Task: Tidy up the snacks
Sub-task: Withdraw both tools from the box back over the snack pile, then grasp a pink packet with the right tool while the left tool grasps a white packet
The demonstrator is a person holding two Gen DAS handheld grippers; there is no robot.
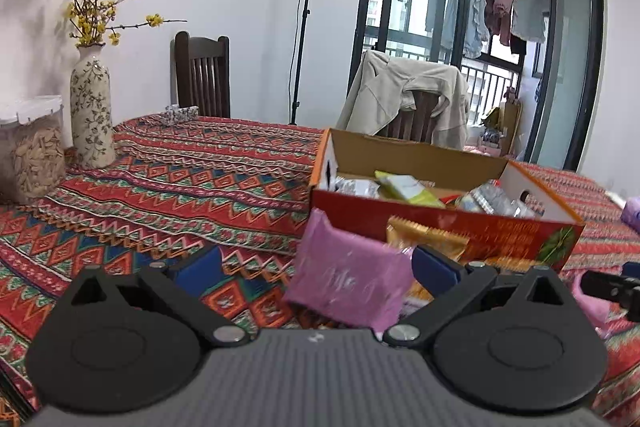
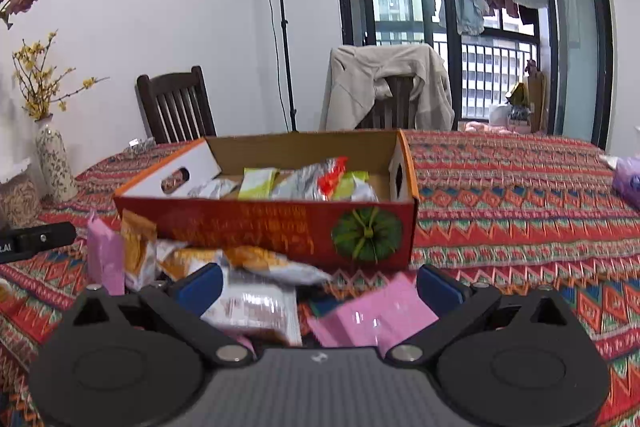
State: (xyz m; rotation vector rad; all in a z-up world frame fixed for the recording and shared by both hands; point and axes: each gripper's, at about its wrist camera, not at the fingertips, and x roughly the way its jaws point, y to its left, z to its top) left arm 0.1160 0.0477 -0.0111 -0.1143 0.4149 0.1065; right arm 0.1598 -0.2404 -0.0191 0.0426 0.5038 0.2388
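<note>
An open cardboard box (image 2: 280, 227) with red printed sides and a green pumpkin picture stands on the counter (image 2: 520, 211), which is covered by a red patterned cloth; inside it lie several snack packets, among them a pale green packet (image 2: 258, 183) and a silver packet with red print (image 2: 316, 179), heaped loosely against one another. In front of the box, on the cloth, more snacks lie in a loose pile: orange-and-white packets (image 2: 256, 261), a clear-fronted white packet (image 2: 256, 307) and a flat pink packet (image 2: 376, 311). The right hand-held gripper (image 2: 318, 287) has its blue-padded fingers spread wide, with the white and pink packets lying between them; whether either pad touches them cannot be told. The left hand-held gripper (image 1: 316, 263) is likewise spread open, and a glossy pink packet (image 1: 348, 283) stands tilted between its fingers, its edge by the right pad; contact is unclear. Behind that packet an orange packet (image 1: 424, 235) leans near the box's front wall. To the left on the counter stand a floral vase (image 1: 91, 107) with yellow blossom twigs and a clear lidded jar (image 1: 30, 155) of pale pieces. Beyond the counter are a dark wooden chair (image 1: 202, 75), a second chair draped with a beige garment (image 1: 404, 99), a lamp stand (image 2: 282, 19), and glass doors with laundry hanging outside.
</note>
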